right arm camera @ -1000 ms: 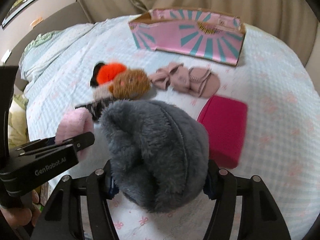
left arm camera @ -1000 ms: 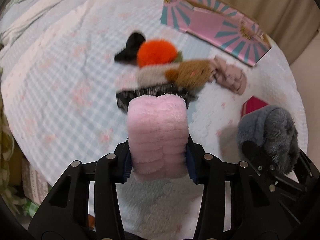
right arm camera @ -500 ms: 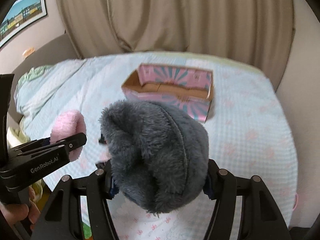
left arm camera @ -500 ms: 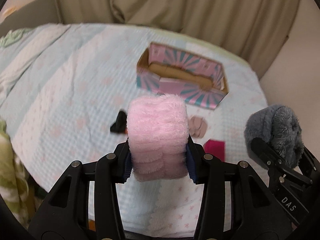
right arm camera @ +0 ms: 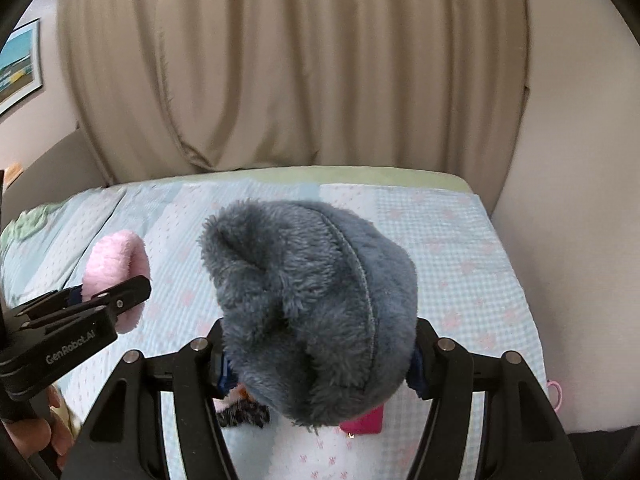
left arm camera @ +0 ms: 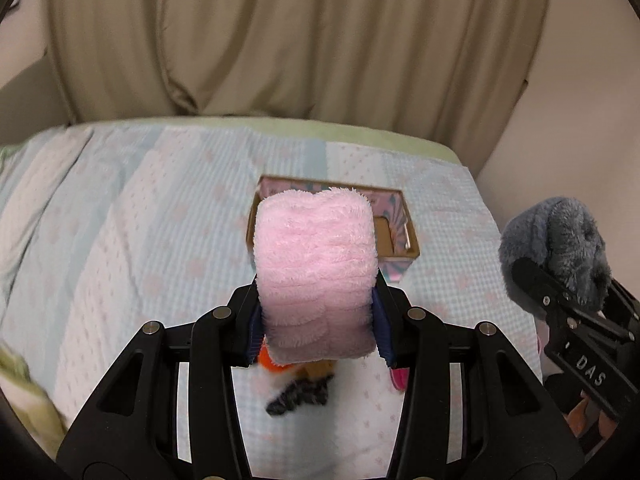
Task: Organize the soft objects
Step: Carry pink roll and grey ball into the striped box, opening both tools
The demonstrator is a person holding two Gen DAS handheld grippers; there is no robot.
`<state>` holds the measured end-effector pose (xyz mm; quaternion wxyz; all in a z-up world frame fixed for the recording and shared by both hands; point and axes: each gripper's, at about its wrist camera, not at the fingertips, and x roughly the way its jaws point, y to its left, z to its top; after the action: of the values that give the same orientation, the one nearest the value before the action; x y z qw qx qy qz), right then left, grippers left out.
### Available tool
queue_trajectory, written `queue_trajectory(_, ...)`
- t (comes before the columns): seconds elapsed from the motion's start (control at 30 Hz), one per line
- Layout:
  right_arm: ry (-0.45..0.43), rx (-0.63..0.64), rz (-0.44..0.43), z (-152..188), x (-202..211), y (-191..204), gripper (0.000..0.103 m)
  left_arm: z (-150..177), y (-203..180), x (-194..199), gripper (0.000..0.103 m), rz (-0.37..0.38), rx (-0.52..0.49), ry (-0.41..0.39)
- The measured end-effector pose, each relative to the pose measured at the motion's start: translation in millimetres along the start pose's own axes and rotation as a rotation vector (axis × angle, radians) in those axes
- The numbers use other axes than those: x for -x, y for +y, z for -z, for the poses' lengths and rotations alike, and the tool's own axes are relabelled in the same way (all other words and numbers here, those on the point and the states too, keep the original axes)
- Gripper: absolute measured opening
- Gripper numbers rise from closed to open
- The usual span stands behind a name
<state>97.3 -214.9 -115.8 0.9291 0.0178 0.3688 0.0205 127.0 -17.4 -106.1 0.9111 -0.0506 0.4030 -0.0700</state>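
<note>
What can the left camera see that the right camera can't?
Only the left wrist view shows the pink patterned box, open on the bed behind the pink fluffy roll.

Only the right wrist view shows a framed picture on the wall and a hand.

Both show the bed cover, the curtain and the grey fluffy thing.

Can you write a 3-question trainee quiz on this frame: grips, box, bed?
1. True or false: the left gripper is shut on the pink fluffy roll.
2. What does the right gripper hold? A) grey plush piece B) magenta pad C) nothing
3. Fill in: the open patterned box stands on the ____, behind the roll in the left wrist view.

Key: 1 true; 2 A; 3 bed.
</note>
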Motion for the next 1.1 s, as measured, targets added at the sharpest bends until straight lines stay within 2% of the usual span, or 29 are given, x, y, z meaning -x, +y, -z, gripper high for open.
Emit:
queue_trajectory(0.27, 0.062, -0.058, 0.059, -54.1, -45.3, 8.1, 0.059, -64.3, 14.6, -57.3, 0.040, 0.033, -0.059, 0.070)
queue_trajectory(0.53, 0.214, -0.081, 0.035, -90.4, -131.3, -0.8, 0.059, -108.3, 21.5, -154.1, 0.040, 0.032, -0.061, 0.174)
queue_trajectory(0.77, 0.378, -0.111, -0.014, -100.6, -230.8, -9.8, 0.059, -111.8, 25.4, -252.0, 0.040, 0.005, -0.068, 0.313)
queue_trajectory(0.9, 0.473, -0.118, -0.041, -96.6, -290.4, -12.3, 0.059, -101.1, 30.7, -316.5, 0.040, -0.001, -0.045, 0.424)
queue_trajectory(1.1, 0.615, -0.155, -0.065, -75.7, -361.6, -18.9, 0.059, -77.4, 31.8, -381.8, 0.040, -0.010, -0.056, 0.547)
